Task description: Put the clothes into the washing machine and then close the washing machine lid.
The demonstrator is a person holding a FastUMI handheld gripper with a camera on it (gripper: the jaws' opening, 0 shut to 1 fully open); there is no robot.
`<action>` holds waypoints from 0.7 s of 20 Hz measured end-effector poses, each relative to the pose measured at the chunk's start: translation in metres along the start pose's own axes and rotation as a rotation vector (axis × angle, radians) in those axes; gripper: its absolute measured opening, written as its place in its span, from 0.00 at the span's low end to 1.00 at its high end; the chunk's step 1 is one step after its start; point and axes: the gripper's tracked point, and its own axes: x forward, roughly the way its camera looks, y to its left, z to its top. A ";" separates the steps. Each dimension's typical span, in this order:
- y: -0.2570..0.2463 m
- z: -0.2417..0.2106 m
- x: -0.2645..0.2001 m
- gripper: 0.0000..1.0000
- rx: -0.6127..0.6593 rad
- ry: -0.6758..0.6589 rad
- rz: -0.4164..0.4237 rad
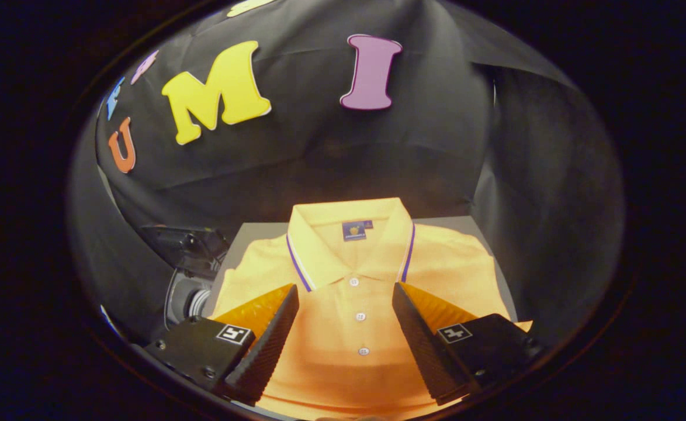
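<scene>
Gripper [346,292] agape — seemingly above shirt [357,327]

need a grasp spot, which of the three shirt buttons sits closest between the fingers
The lowest button on the yellow shirt; the open hand-held gripper flanks it, and the other two lie nearer the collar.

Hand-held gripper [346,292]: ribbed wedge fingers, square marker tags, screws
</scene>
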 end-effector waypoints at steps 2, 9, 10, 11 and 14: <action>-0.005 -0.013 0.008 1.00 0.005 0.053 -0.019; -0.009 -0.021 0.016 0.94 -0.017 0.072 -0.052; -0.008 -0.021 0.015 0.93 -0.024 0.067 -0.050; -0.008 -0.024 0.015 0.91 -0.023 0.071 -0.047; -0.012 -0.021 0.013 0.79 -0.021 0.081 -0.050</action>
